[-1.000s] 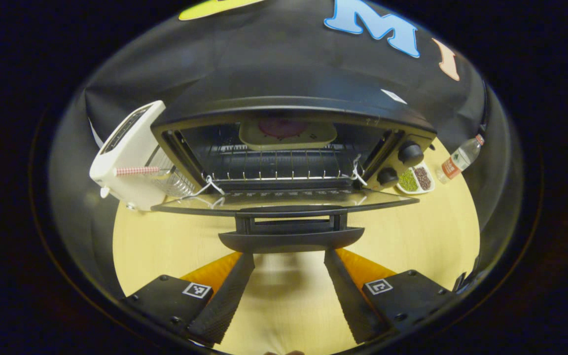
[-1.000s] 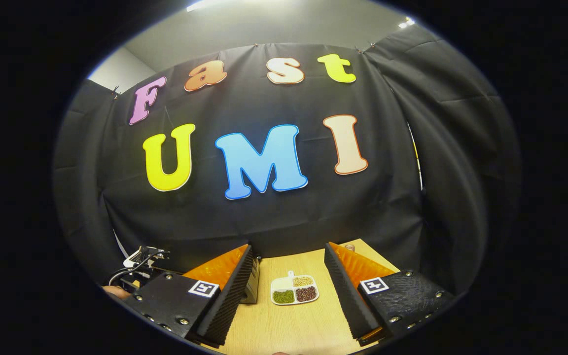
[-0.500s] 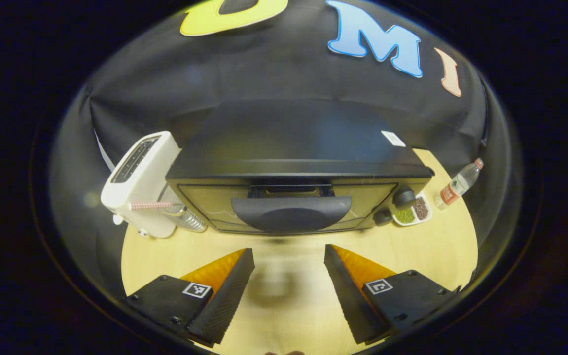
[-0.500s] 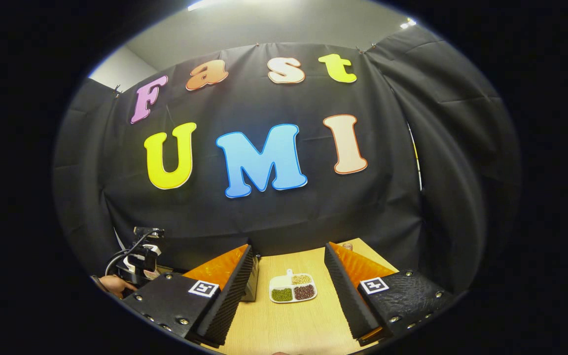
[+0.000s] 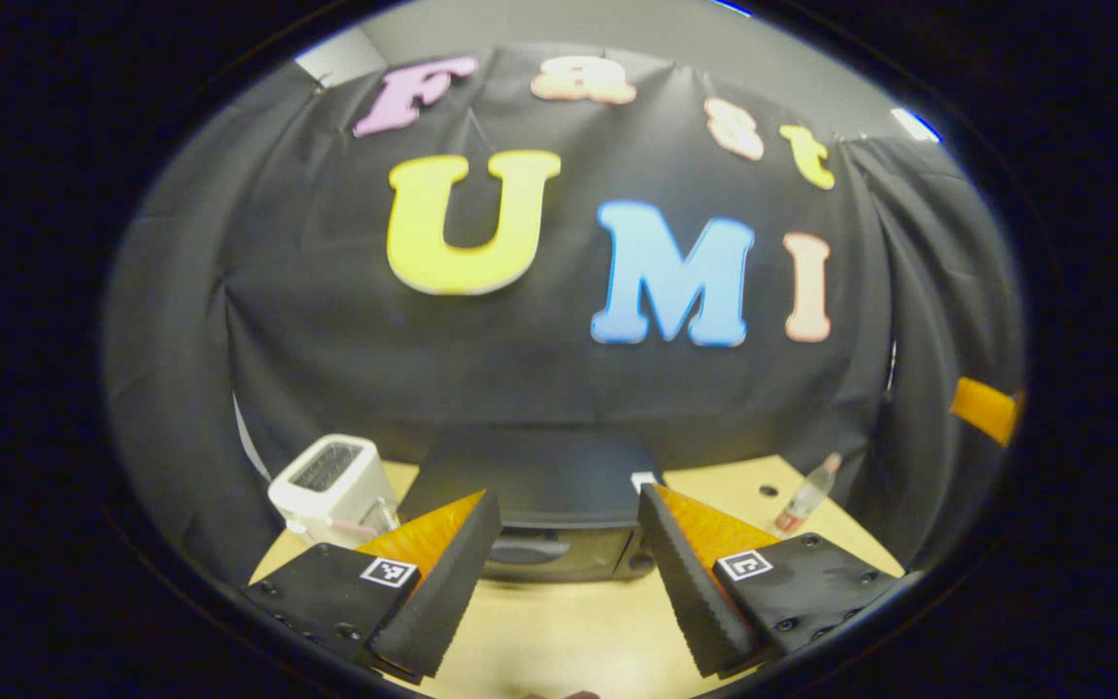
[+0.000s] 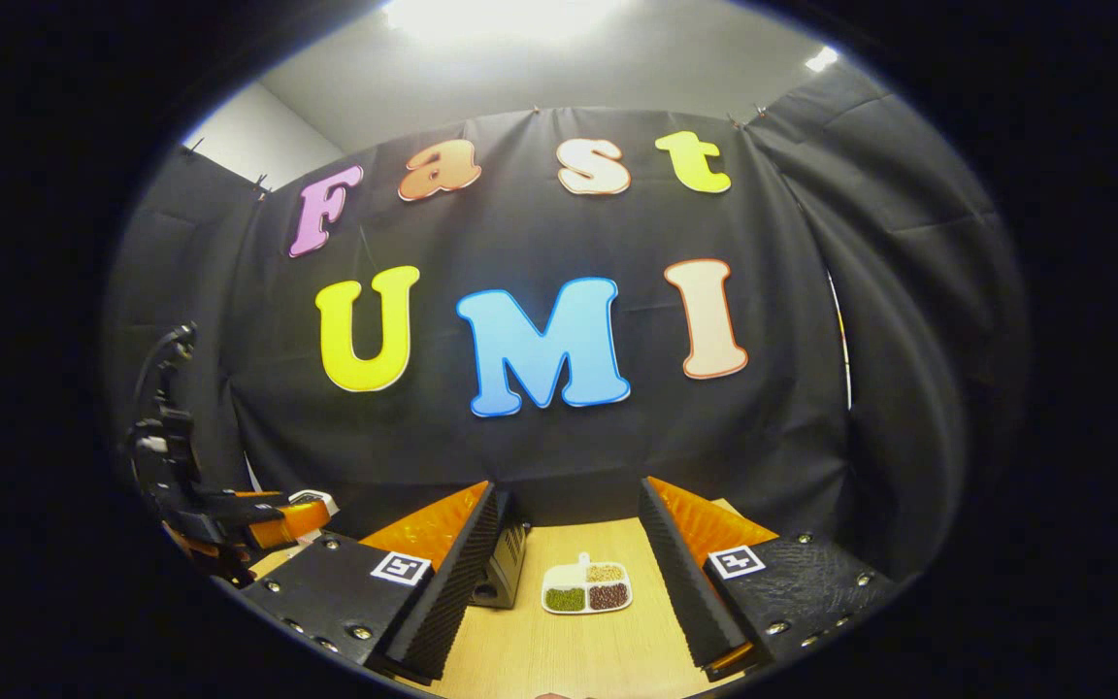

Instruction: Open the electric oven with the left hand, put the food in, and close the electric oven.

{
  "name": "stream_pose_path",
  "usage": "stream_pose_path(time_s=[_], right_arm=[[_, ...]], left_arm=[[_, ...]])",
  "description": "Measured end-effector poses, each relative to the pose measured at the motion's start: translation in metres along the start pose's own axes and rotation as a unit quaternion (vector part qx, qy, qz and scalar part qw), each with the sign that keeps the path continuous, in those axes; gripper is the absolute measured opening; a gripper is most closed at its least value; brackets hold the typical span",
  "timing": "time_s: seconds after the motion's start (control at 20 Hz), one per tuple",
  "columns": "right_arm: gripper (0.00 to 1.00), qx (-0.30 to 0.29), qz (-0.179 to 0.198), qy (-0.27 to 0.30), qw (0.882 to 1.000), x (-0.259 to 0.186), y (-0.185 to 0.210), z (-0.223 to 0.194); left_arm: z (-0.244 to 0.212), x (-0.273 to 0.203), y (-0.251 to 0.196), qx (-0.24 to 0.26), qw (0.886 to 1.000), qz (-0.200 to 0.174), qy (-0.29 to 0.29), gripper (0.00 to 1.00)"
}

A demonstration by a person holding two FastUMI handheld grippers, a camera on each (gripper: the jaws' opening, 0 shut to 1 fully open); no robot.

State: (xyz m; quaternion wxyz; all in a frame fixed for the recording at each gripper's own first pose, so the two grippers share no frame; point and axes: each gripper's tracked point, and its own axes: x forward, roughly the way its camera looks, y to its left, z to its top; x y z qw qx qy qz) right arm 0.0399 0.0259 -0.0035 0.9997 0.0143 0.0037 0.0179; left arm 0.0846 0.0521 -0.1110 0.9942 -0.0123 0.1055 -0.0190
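The black electric oven (image 5: 540, 485) stands on the wooden table (image 5: 578, 631) with its door shut and the door handle (image 5: 525, 551) facing me. Whatever is inside stays hidden behind the door. My left gripper (image 5: 569, 497) is open and empty, held back from the oven and well above the table. My right gripper (image 6: 568, 490) is also open and empty, off to the oven's right side. In the right gripper view a corner of the oven (image 6: 506, 568) peeks out by the left finger, and the left gripper (image 6: 263, 519) hangs at the far left.
A white toaster (image 5: 331, 483) sits left of the oven. A clear bottle (image 5: 805, 498) stands to its right. A small divided dish of beans (image 6: 586, 590) lies on the table (image 6: 559, 650) between my right fingers. Black cloth walls close the booth behind.
The oven door swung up from flat open to shut. My left gripper then drew back and rose away from the oven. The right gripper lifted slightly.
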Motion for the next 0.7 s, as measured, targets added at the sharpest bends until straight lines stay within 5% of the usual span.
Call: stream_pose_path(time_s=[0.3, 0.7], right_arm=[[0.89, -0.003, 0.024, -0.037, 0.999, -0.014, 0.019, 0.046], [0.89, -0.008, 0.012, -0.043, 0.999, -0.026, 0.032, 0.051]], left_arm=[[0.097, -0.084, -0.016, 0.015, 0.992, 0.021, -0.124, 1.00], [0.101, -0.096, 0.002, 0.012, 0.992, 0.021, -0.122, 0.91]])
